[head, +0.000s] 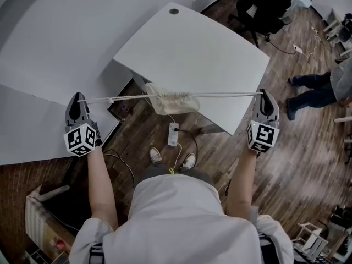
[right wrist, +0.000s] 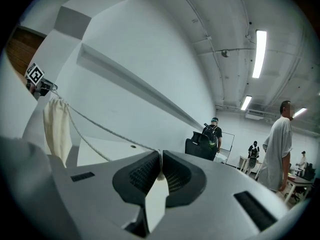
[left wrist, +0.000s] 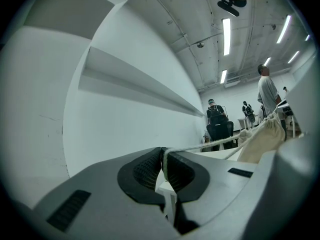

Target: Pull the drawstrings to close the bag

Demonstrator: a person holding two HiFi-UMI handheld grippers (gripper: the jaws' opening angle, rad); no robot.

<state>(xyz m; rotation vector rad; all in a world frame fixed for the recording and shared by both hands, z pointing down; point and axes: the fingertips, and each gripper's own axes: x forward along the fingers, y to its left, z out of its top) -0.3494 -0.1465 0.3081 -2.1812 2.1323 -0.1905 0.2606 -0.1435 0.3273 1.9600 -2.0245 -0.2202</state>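
The drawstring bag hangs in mid-air between the two grippers. It is slung from its own cords in front of the near edge of the white desk, with the wooden floor below it. It is cream cloth, and its mouth is already puckered into tight ruffles along the top, so by my reckoning the closing is nearly done.

The left gripper and the right gripper are held wide apart at about the same height. The bag sits roughly midway between them, so neither hand is the nearer. From each gripper the bag lies inward, toward the person's midline.

The drawstrings run almost straight and level from one gripper to the other, and they look taut. That line is the long axis that matters, because any further tightening means drawing the hands outward along it and away from each other (not up or toward the body).

Each gripper is clenched on a cord end. In the left gripper view the ribbed pads are pressed together with the white cord pinched between them — it leads off to the right toward the bag. In the right gripper view the jaws likewise nip the cord at their tips, and two strands run off left to the hanging cloth.
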